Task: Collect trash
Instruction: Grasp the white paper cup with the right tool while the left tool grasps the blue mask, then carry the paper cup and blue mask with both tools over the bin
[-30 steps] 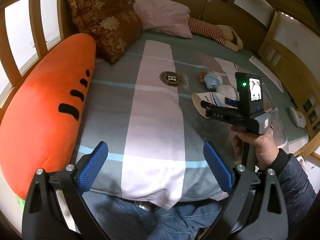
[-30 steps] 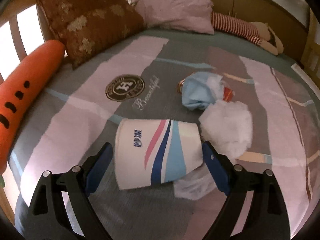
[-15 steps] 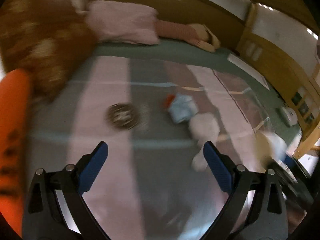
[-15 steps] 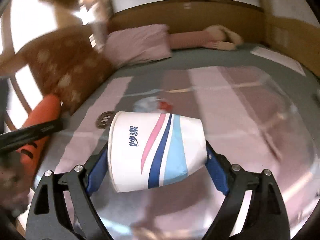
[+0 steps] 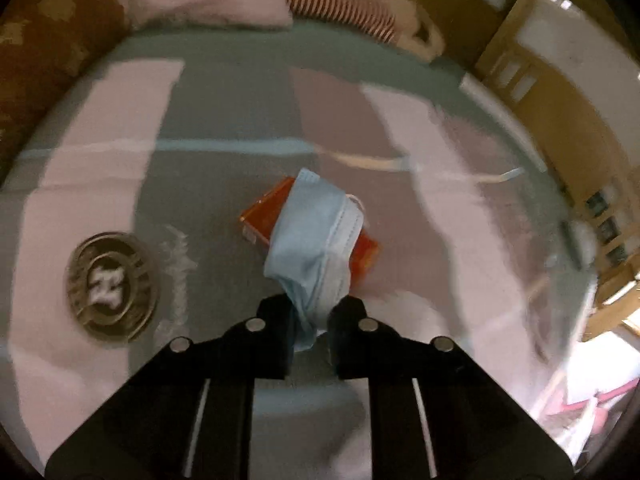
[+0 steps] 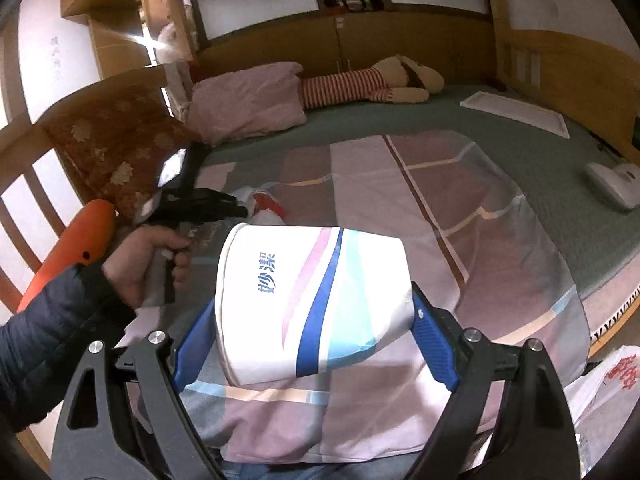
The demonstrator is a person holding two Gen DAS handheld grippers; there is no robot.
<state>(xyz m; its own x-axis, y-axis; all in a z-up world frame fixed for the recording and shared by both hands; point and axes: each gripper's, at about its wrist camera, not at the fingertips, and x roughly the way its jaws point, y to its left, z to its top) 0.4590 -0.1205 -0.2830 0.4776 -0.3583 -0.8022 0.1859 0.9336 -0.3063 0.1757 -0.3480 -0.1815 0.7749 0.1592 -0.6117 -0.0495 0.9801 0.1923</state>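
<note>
The left claw (image 5: 310,316) is nearly shut, pinching the near end of a blue mask (image 5: 316,240); the rest of the mask drapes forward over an orange box (image 5: 264,212) lying on the bed (image 5: 224,112). The right claw (image 6: 314,316) is spread wide, clamping a paper cup (image 6: 312,300) sideways between its blue pads (image 6: 434,350), above the bed's near edge. Farther off lie a pink pillow (image 6: 248,104) and a striped plush toy (image 6: 372,82).

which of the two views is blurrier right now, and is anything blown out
Left wrist view: motion-smeared bedspread; the face mask in the left gripper is fairly crisp. Right wrist view: sharper, paper cup print legible in the right gripper, window panels blown out.
</note>
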